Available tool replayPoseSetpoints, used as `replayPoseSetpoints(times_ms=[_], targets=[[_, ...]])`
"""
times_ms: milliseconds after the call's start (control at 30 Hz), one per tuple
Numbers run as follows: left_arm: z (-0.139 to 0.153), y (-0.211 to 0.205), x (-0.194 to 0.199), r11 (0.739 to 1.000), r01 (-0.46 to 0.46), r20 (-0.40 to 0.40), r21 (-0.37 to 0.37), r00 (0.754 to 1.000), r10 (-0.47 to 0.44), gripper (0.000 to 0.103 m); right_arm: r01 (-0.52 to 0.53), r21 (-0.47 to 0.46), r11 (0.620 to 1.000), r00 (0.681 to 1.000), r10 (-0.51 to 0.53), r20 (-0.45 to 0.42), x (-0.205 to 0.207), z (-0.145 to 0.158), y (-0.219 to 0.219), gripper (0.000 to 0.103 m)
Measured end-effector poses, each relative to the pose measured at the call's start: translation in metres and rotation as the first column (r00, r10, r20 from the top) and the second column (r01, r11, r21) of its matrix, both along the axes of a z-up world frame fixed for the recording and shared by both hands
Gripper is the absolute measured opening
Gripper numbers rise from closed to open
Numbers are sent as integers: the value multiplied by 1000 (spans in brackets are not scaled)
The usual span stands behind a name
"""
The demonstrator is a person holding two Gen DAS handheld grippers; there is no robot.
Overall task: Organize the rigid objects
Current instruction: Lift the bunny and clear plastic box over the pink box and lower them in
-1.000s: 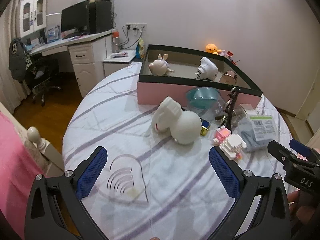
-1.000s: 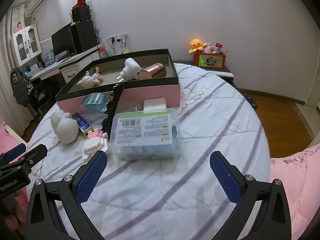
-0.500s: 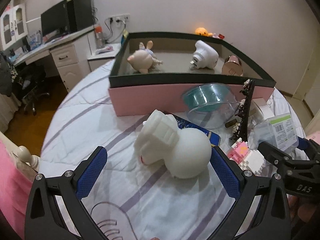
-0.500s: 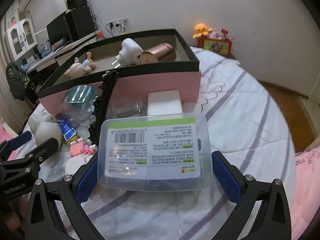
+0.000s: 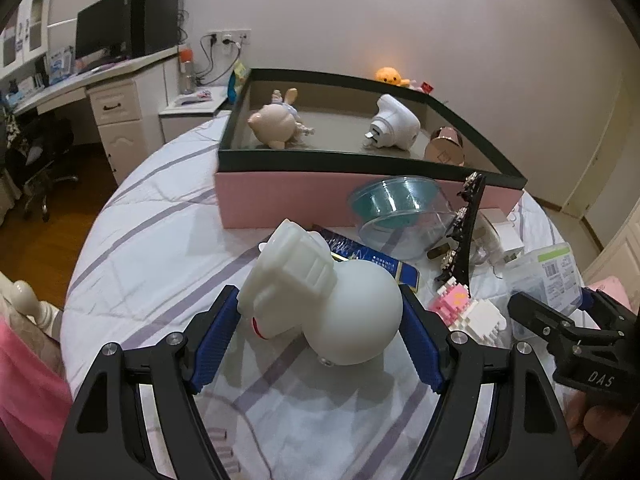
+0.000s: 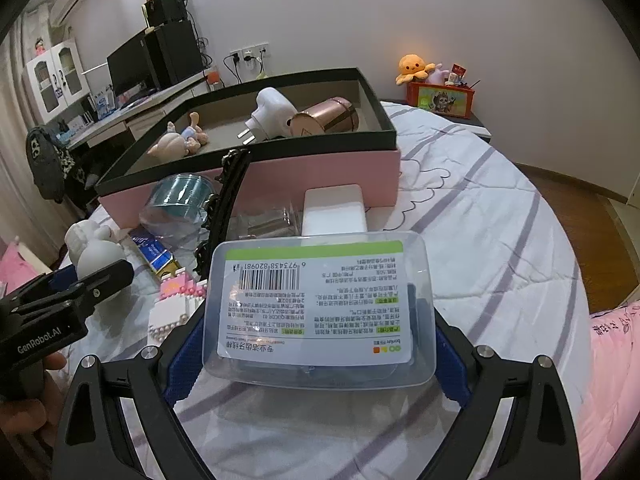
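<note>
A white figurine (image 5: 320,304) with a round body lies on the striped bed cover, between the pads of my left gripper (image 5: 318,296). Its jaws are closing, and both blue pads touch the figurine's sides. A clear plastic box (image 6: 320,308) with a green-edged label and barcode sits between the pads of my right gripper (image 6: 318,322). These jaws are closing too, and the pads meet the box's two short sides. Behind both stands the pink storage box (image 5: 280,196) with a dark rim. It holds a doll (image 5: 276,124), a white plug adapter (image 5: 394,126) and a rose-gold cylinder (image 5: 444,148).
Against the pink box lie a teal ribbon spool in a clear case (image 5: 394,200), a black tower model (image 5: 466,232), a blue packet (image 5: 372,258), a pink-and-white block figure (image 5: 468,308) and a white block (image 6: 334,210). A desk (image 5: 116,92) stands far left.
Both grippers moved forward and down over their objects. The left jaws narrowed onto the white figurine, and the right jaws narrowed slightly around the clear box.
</note>
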State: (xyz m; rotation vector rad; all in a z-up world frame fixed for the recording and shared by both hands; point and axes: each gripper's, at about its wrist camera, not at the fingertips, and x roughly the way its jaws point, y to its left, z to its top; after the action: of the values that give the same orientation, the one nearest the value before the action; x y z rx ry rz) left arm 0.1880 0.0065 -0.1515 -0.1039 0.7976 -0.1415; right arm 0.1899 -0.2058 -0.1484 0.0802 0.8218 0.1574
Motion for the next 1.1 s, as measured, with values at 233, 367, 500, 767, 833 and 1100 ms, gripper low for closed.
replayPoseSetpoints(times_ms=[233, 367, 500, 767, 833, 1100], targets=[[7, 8, -25, 1000, -22, 19, -8, 1000, 22, 78, -5, 8, 1000, 1000, 4, 27, -14, 12, -2, 95], [15, 10, -36, 1000, -29, 38, -3, 999, 29, 78, -15, 18, 1000, 999, 14, 42, -19, 19, 0, 95], [29, 11, -41, 1000, -31, 73, -4, 997, 31, 78, -35, 28, 999, 997, 33, 73, -21, 34, 3, 95], [81, 9, -19, 1000, -17, 185, 18, 983, 13, 78, -93, 6, 996, 979, 90, 184, 8, 92, 13, 95], [91, 11, -8, 1000, -21, 206, 20, 978, 16, 78, -99, -5, 995, 975, 98, 201, 22, 104, 16, 95], [117, 9, 56, 1000, -25, 240, 18, 971, 20, 78, -108, -10, 994, 979, 108, 171, 99, 117, 27, 95]])
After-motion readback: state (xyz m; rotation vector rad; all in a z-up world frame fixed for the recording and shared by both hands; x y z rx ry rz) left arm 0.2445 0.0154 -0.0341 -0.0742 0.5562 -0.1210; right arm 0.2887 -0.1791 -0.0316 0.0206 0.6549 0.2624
